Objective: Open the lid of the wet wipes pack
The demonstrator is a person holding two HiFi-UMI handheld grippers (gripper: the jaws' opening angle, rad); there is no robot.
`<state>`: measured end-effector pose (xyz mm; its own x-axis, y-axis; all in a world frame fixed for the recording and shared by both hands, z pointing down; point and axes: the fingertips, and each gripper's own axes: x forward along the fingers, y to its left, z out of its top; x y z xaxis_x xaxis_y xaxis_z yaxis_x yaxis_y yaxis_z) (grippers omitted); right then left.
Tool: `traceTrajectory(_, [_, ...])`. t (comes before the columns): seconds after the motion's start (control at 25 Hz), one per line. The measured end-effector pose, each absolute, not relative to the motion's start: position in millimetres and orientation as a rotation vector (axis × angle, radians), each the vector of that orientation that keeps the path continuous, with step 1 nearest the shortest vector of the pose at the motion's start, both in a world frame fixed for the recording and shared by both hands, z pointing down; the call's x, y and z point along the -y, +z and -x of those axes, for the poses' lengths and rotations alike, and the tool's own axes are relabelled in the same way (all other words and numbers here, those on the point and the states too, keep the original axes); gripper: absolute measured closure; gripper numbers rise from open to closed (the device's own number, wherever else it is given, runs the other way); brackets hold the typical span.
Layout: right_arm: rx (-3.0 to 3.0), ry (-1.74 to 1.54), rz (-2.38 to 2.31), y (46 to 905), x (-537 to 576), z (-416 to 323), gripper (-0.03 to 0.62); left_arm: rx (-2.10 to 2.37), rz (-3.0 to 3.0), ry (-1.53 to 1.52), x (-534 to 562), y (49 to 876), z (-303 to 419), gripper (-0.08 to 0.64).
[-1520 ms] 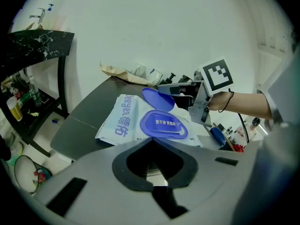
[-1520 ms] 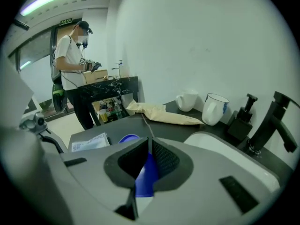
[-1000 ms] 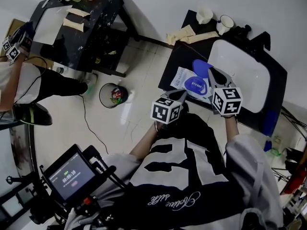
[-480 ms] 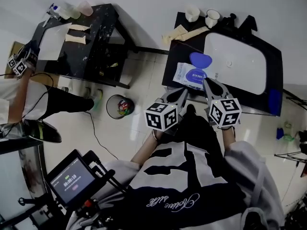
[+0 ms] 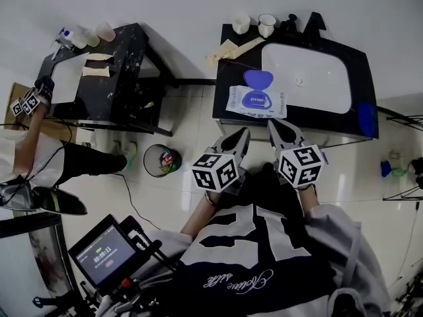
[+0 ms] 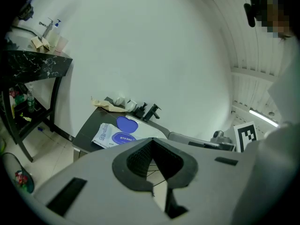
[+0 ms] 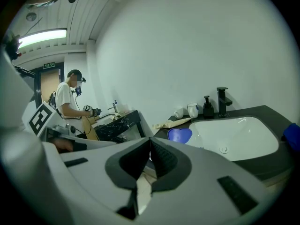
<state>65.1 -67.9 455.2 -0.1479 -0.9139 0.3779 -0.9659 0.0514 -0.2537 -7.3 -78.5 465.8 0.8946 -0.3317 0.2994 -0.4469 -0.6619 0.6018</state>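
Note:
The wet wipes pack lies flat on the black counter, left of the sink. Its blue lid is flipped open toward the wall. In the left gripper view the pack and raised lid sit far ahead on the counter. The right gripper view catches only the lid. My left gripper and right gripper hover off the counter's front edge, apart from the pack. Both are shut with nothing between their jaws.
A white sink basin fills the counter's right part, with a black faucet, two cups and a beige cloth behind. A waste bin stands on the floor. Another person works at a black table.
Both grippers have drawn back from the pack toward my body, off the counter. The pack stays put with its lid open.

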Motion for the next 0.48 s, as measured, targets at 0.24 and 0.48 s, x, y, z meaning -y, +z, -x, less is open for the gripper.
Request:
traceTrajectory(0.24, [2.236,0.668,-1.95,444,58,-65,0.592,0.583,-2.364,0.186,64,454,4,0.561])
traceTrajectory(0.48, [2.301,0.645,-1.875,433,9,-73,0.592,0.659,-2.347,0.122,19,439,-10,0.561])
